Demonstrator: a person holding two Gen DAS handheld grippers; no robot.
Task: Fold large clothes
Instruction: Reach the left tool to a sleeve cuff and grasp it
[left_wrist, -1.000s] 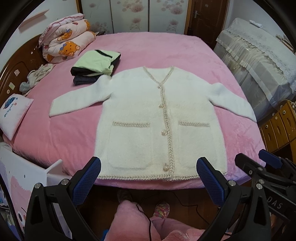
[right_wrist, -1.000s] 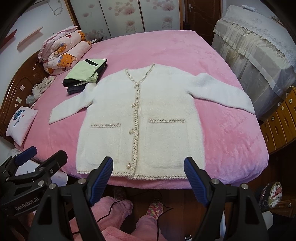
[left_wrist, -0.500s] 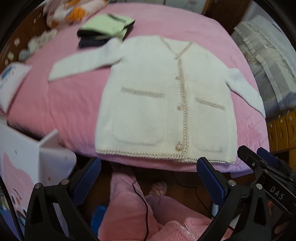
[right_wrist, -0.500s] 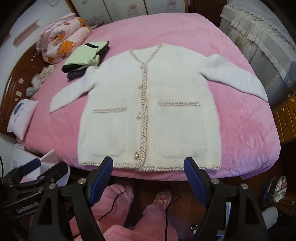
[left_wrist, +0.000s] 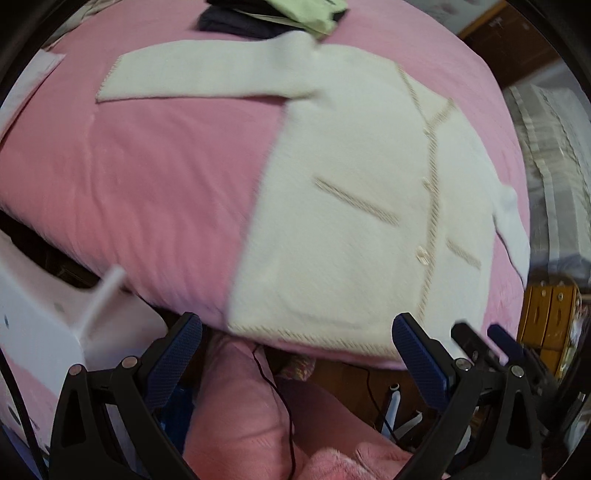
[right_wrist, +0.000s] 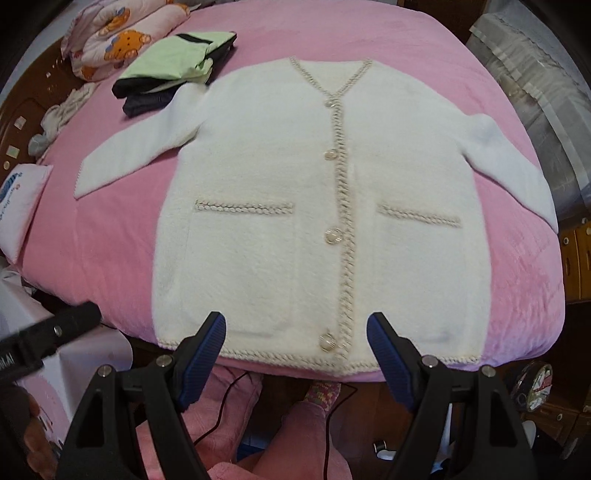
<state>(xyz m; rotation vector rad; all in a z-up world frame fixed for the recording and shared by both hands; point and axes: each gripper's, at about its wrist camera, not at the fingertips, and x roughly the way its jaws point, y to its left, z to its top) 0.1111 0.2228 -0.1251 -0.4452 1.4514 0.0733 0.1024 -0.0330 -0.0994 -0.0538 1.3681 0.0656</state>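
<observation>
- Pink bedding covers the bed (right_wrist: 122, 236) that fills both views; its near edge runs just above the gripper fingers; a carved wooden headboard (right_wrist: 18, 122) shows at the left edge of the right wrist view
- a white cardigan (right_wrist: 314, 206) lies flat and face up on the pink cover, buttoned down the front, both sleeves spread outward; braided beige trim runs along its neckline, front placket, two pocket tops and hem; the hem lies along the near edge of the bed
- the same cardigan (left_wrist: 354, 221) appears blurred and tilted in the left wrist view, its hem just above the fingers
- a stack of folded clothes (right_wrist: 173, 70), pale green on top with dark pieces beneath, sits on the bed by the cardigan's left shoulder, touching or overlapping the sleeve; a rolled quilt with bear prints (right_wrist: 122, 40) lies behind it
- a small white pillow (right_wrist: 22, 206) rests at the bed's left edge
- left gripper (left_wrist: 295, 354) has its blue-padded jaws wide apart with nothing between them; it hangs over the bed edge, apart from the fabric
- right gripper (right_wrist: 295, 354) likewise stands wide open and empty, its fingertips framing the bottom button at the hem without visible contact
- pink-trousered legs (right_wrist: 306, 432) of the person show below both grippers
</observation>
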